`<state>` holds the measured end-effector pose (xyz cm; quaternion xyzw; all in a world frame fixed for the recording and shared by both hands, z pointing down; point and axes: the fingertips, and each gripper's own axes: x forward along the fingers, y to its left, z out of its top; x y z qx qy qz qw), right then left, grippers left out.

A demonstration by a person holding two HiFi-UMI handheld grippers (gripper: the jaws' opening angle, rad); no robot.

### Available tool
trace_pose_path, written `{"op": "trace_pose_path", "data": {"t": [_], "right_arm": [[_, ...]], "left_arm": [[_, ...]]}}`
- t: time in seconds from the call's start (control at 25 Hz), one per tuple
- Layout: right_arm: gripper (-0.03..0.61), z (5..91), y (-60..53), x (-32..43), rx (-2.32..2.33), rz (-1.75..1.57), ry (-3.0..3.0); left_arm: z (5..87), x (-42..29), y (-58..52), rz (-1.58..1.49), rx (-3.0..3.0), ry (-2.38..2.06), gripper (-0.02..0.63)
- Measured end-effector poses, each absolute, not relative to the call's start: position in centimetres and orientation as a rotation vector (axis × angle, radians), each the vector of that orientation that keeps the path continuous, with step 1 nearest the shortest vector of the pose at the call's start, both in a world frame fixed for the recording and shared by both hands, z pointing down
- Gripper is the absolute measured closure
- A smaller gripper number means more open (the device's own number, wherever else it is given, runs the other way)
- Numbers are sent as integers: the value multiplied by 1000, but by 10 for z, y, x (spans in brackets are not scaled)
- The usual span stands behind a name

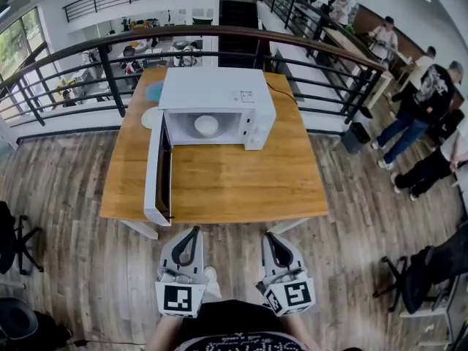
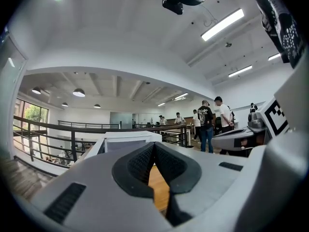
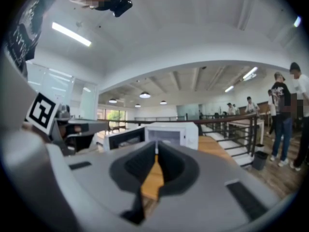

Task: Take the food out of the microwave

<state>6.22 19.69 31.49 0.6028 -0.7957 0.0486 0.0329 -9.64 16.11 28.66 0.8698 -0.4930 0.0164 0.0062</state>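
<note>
Only the head view let me see into the microwave (image 1: 216, 108): its door (image 1: 157, 170) hung wide open to the left, and the white dish of food (image 1: 206, 125) sat inside the cavity, on its floor. That view also showed a white plate (image 1: 150, 117) just left of the microwave. Both gripper views caught the microwave's front from low and level, but the dish was not visible in them. The left gripper (image 1: 191, 231) and right gripper (image 1: 271, 237) were held side by side well in front of the microwave, short of the wooden table (image 1: 241, 185), pointing level toward it. Each gripper's jaws were closed together on nothing.
</note>
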Motion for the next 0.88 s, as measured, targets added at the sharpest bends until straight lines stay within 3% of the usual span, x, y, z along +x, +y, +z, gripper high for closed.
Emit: {"op": "trace_pose_path", "data": {"t": [0.88], "right_arm": [[541,315,138,37,1907,158,-2416]], "left_arm": [[302,-118,98,72,2730,-1459,581]]}}
